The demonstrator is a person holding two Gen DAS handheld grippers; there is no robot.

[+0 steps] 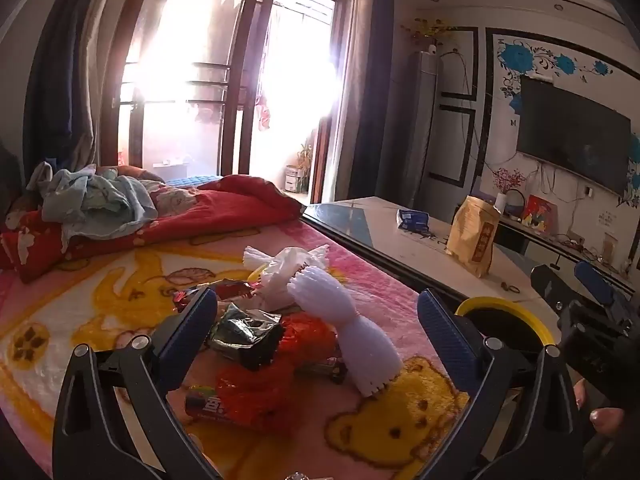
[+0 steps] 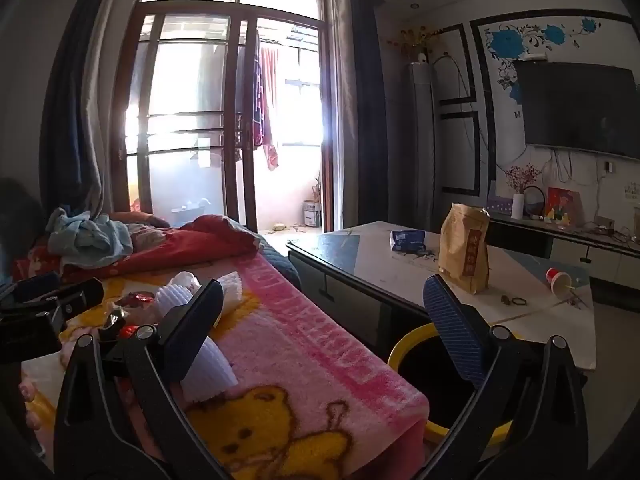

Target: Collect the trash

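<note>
Sunlit balcony door point(image 2: 236, 120), wall-mounted TV point(image 2: 580, 108), coffee table point(image 2: 360, 256), bed point(image 1: 80, 300).

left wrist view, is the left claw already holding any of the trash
No, the left claw is open, its fingers spread on either side of the wrappers lying on the blanket.

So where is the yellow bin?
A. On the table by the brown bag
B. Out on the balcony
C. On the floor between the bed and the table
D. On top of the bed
C: the bin stands low down in the gap between the blanket's edge and the table, below the table top; the brown bag stands up on the table.
</note>
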